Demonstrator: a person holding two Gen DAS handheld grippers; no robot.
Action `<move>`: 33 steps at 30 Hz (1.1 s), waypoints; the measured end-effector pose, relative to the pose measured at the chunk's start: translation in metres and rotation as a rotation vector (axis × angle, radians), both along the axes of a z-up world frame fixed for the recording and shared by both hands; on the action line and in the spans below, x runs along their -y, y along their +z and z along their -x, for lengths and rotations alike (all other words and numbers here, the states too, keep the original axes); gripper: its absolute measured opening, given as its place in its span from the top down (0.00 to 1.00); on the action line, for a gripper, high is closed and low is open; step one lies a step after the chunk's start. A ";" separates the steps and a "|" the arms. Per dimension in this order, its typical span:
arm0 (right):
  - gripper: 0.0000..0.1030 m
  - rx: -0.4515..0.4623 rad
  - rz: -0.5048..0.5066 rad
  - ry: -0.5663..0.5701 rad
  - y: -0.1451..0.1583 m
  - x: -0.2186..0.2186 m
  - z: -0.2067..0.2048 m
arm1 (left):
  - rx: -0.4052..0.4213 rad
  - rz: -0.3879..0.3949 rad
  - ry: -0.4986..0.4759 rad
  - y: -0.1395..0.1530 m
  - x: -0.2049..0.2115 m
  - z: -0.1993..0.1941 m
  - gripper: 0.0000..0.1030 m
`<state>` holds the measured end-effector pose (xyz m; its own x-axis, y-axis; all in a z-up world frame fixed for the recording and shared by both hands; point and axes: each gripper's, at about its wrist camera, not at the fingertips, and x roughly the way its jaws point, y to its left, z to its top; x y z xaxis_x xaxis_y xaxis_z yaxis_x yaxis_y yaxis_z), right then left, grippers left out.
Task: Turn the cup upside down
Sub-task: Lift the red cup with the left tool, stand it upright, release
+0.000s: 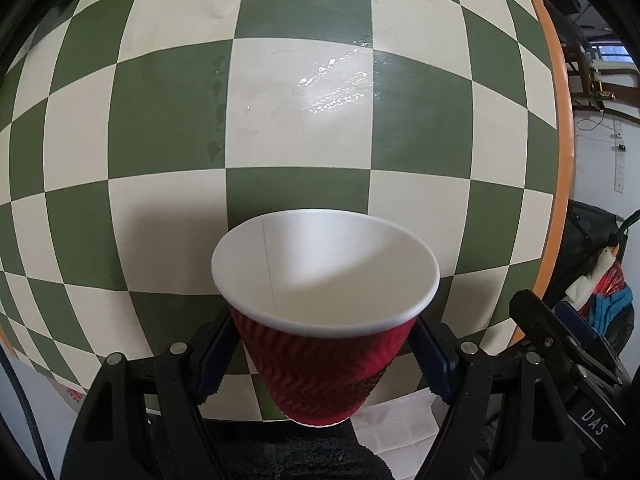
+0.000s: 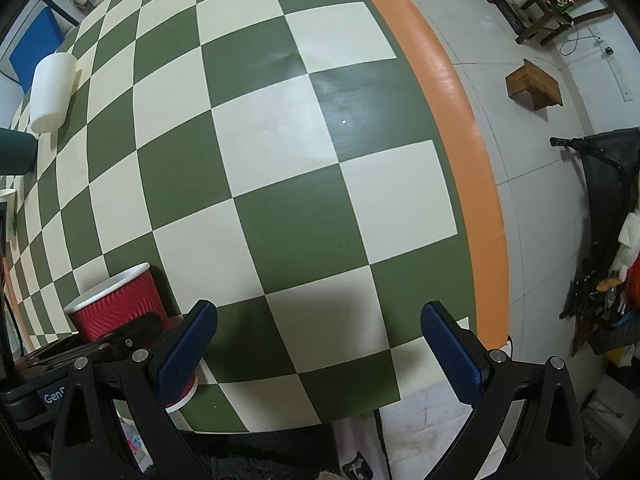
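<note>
A red ribbed paper cup (image 1: 320, 364) with a white inside stands upright, mouth up, near the table's front edge. My left gripper (image 1: 322, 356) has its blue pads against both sides of the cup, shut on it. The cup also shows in the right wrist view (image 2: 120, 308) at the lower left, with the left gripper's black body in front of it. My right gripper (image 2: 320, 352) is open and empty above the table's front right part, to the right of the cup.
The table (image 2: 280, 160) has a green and cream checkered top with an orange rim (image 2: 472, 152). A white cup (image 2: 52, 92) lies on its side at the far left. A dark object (image 2: 16, 152) is next to it. A wooden stool (image 2: 534, 84) stands on the floor.
</note>
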<state>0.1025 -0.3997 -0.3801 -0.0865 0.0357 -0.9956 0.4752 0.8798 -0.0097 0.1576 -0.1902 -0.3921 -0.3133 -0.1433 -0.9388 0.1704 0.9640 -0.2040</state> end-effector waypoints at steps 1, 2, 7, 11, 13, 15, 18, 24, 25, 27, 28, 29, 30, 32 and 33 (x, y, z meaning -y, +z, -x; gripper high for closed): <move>0.00 0.001 0.001 -0.002 0.001 0.000 0.002 | 0.000 -0.002 -0.007 0.000 0.002 0.001 0.24; 0.00 0.000 0.001 -0.004 -0.001 0.001 -0.001 | 0.004 -0.006 -0.011 -0.003 0.012 0.005 0.24; 0.00 0.013 -0.001 -0.015 0.005 0.002 0.003 | 0.041 -0.011 -0.028 0.000 0.024 0.009 0.24; 0.00 0.029 -0.008 -0.021 0.010 0.012 0.005 | 0.075 -0.003 -0.027 0.010 0.021 0.009 0.15; 0.00 0.040 -0.012 -0.021 0.011 0.024 0.006 | 0.087 0.004 -0.033 0.017 0.018 0.008 0.14; 0.00 0.050 -0.015 -0.023 0.017 0.025 0.008 | 0.107 0.010 -0.031 0.026 0.015 0.008 0.14; 0.00 0.074 -0.017 -0.019 0.028 0.020 0.011 | 0.148 0.015 -0.026 0.044 0.007 0.009 0.14; 0.00 0.154 -0.025 0.018 0.066 -0.011 0.016 | 0.323 -0.028 -0.055 0.103 -0.032 0.019 0.14; 0.00 0.169 -0.029 0.023 0.073 -0.018 0.018 | 0.341 -0.033 -0.058 0.110 -0.037 0.022 0.14; 0.00 0.192 -0.041 0.030 0.083 -0.032 0.022 | 0.396 -0.060 -0.059 0.128 -0.053 0.029 0.14; 0.00 0.205 -0.045 0.036 0.090 -0.040 0.025 | 0.419 -0.068 -0.058 0.134 -0.056 0.034 0.14; 0.00 0.217 -0.046 0.043 0.096 -0.049 0.028 | 0.445 -0.073 -0.058 0.142 -0.062 0.039 0.14; 0.00 0.229 -0.048 0.050 0.101 -0.057 0.031 | 0.474 -0.088 -0.059 0.149 -0.069 0.044 0.14; 0.00 0.252 -0.054 0.064 0.113 -0.073 0.038 | 0.519 -0.102 -0.059 0.162 -0.081 0.052 0.14; 0.00 0.266 -0.057 0.071 0.121 -0.083 0.043 | 0.543 -0.111 -0.058 0.169 -0.085 0.057 0.14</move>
<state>0.0598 -0.3167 -0.2594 0.1736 0.0958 -0.9802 0.3914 0.9066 0.1579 0.1002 -0.1050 -0.2235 0.2154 -0.0308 -0.9760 0.2765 0.9605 0.0307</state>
